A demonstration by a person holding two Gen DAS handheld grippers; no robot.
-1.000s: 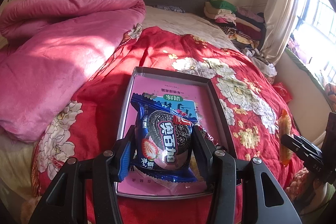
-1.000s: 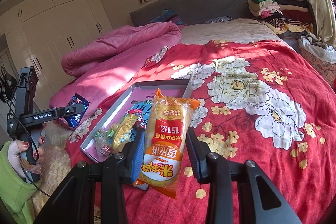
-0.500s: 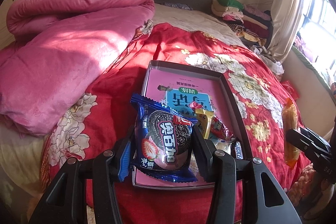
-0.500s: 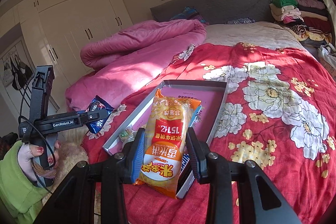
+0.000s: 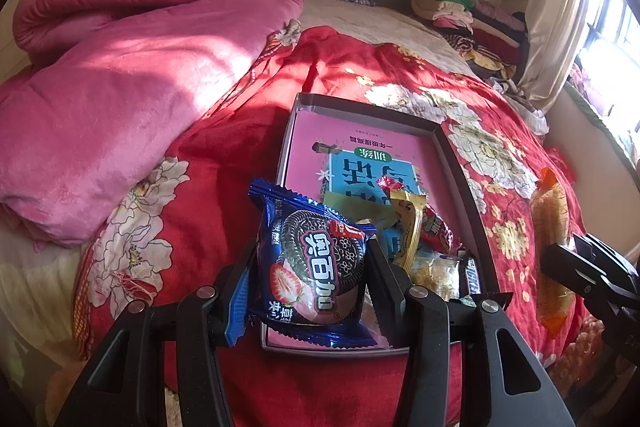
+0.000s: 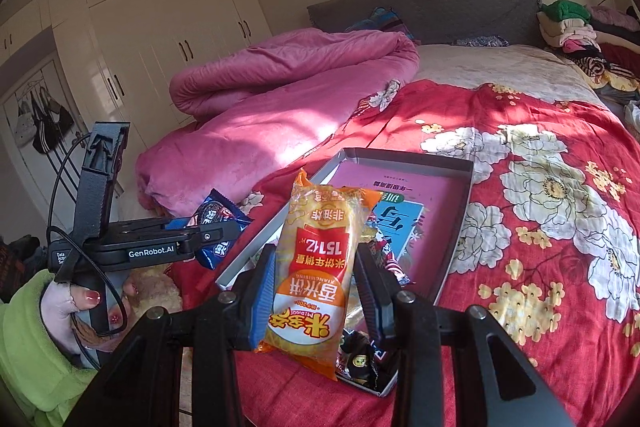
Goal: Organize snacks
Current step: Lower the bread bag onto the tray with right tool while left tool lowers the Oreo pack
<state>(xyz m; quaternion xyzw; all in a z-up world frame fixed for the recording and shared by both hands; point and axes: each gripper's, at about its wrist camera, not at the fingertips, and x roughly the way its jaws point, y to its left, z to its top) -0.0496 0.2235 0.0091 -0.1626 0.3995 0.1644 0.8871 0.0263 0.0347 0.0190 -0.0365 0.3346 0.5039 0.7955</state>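
Beyond both jaws, the grey tray (image 5: 460, 163) contains mixed wrapped snacks (image 5: 416, 227). The left gripper (image 5: 312, 267) clamps the blue cookie packet (image 5: 312, 263); the right gripper (image 6: 316, 283) clamps the orange rice-cracker packet (image 6: 320, 263), long axis pointing forward.

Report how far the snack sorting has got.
Done: several small wrapped snacks already lie in the tray. In hand: the left gripper holds a blue cookie packet; the right gripper holds an orange rice-cracker pack. Left: both packs still need setting into the tray.
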